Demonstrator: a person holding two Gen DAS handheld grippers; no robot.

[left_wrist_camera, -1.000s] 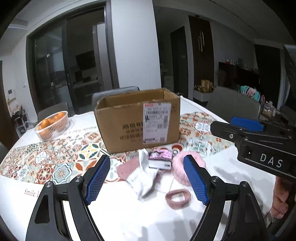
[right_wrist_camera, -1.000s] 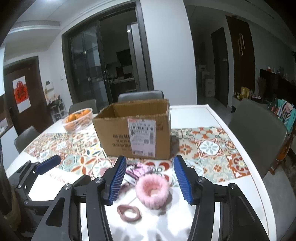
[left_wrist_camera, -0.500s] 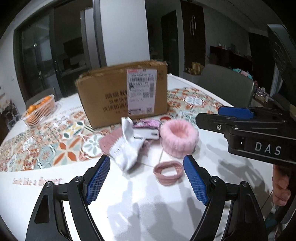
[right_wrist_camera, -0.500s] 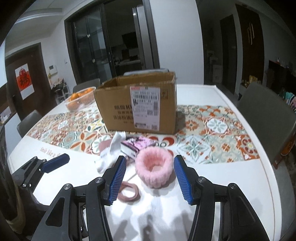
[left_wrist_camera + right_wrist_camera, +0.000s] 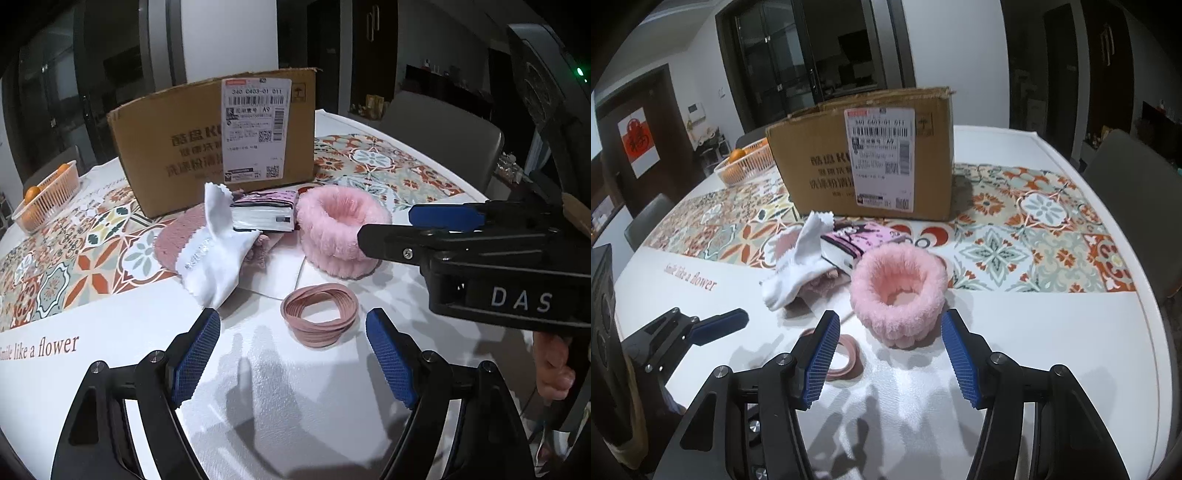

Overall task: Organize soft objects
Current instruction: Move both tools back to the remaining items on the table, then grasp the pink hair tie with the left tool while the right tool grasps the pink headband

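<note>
A fluffy pink headband (image 5: pixel 341 230) (image 5: pixel 899 291) stands on the white table in front of an open cardboard box (image 5: pixel 221 144) (image 5: pixel 868 162). A dusty-pink elastic band (image 5: pixel 319 314) (image 5: pixel 846 356) lies nearer. A white sock (image 5: pixel 214 254) (image 5: pixel 796 269) lies over a pink sock (image 5: pixel 173 243), beside a small pink book (image 5: pixel 264 216) (image 5: pixel 853 242). My left gripper (image 5: pixel 293 362) is open just short of the elastic band. My right gripper (image 5: pixel 886 358) is open just short of the fluffy headband; it also shows in the left wrist view (image 5: pixel 424 229).
A basket of oranges (image 5: pixel 46 197) (image 5: pixel 746 164) sits at the far left of the table. A patterned runner (image 5: pixel 1034 225) crosses the table under the box. Grey chairs (image 5: pixel 439 136) stand around the table's edge.
Both grippers have moved forward and down toward the table. The elastic band and fluffy headband now sit close in front of the open jaws. The objects have not moved.
</note>
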